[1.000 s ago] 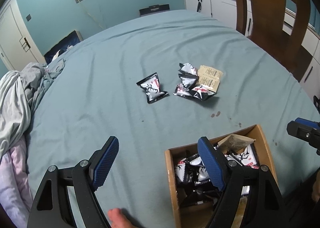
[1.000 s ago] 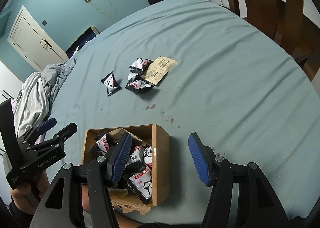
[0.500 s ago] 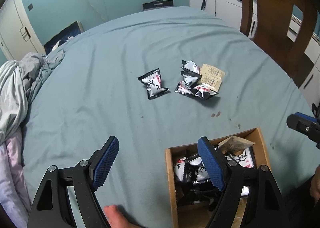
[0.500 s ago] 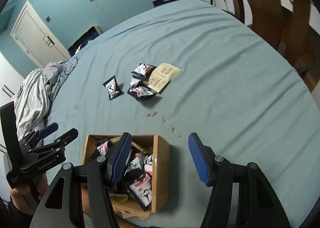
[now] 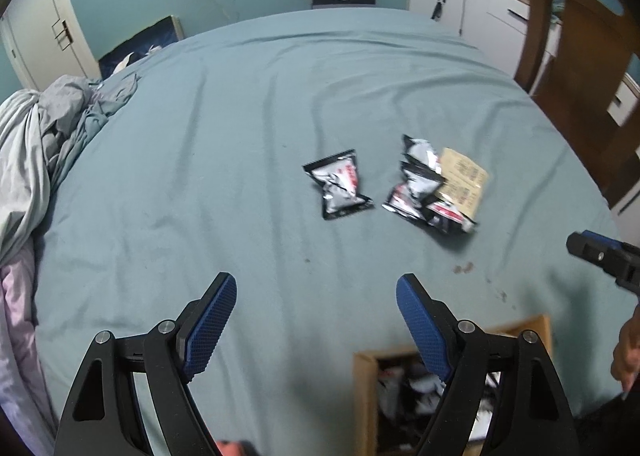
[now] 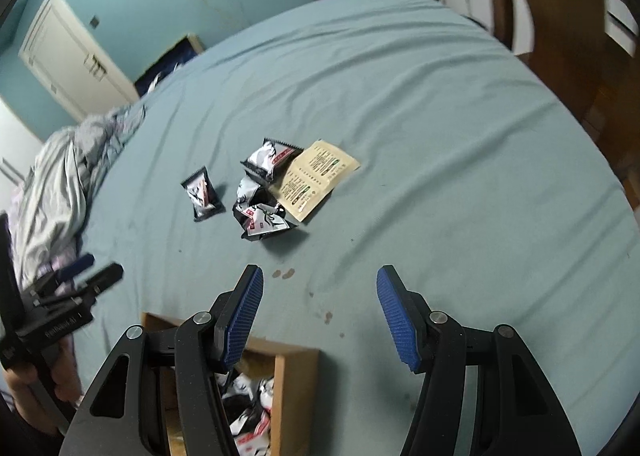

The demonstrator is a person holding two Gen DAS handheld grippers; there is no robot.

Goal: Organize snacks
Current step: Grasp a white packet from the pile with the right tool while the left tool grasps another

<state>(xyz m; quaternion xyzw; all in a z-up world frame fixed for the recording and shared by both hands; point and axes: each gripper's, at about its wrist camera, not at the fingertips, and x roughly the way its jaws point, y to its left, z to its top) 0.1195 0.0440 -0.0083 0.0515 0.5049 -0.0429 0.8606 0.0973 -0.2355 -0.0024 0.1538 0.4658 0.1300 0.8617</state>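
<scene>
We hold the left hand-held gripper [image 5: 316, 320] above the bed [image 5: 240, 104], its blue pads spread wide with nothing between them. The right hand-held gripper [image 6: 320, 310] hangs the same way, jaws spread and empty, over the near part of the sheet. Below both sits the box [image 6: 298, 392], an open cardboard one at the near edge, with black-and-white snack packets inside; in the left wrist view it [image 5: 364, 396] lies near right, partly behind the right finger. Farther out on the sheet lies a lone packet [image 5: 340, 190], flat and apart from the rest. Just right of it is a pile [image 5: 424, 192] of several similar packets, overlapping each other, and a tan sachet [image 5: 464, 180] touches the pile's right side, partly tucked under it. In the right wrist view the same lone packet [image 6: 202, 194] lies left of the pile [image 6: 260, 200], with the sachet [image 6: 316, 180] at the right. A few dark stains [image 6: 284, 274] mark the sheet between the pile and the box. Crumpled bedding [image 5: 36, 144] lies at the left, and a wooden chair [image 5: 580, 52] stands far right.
</scene>
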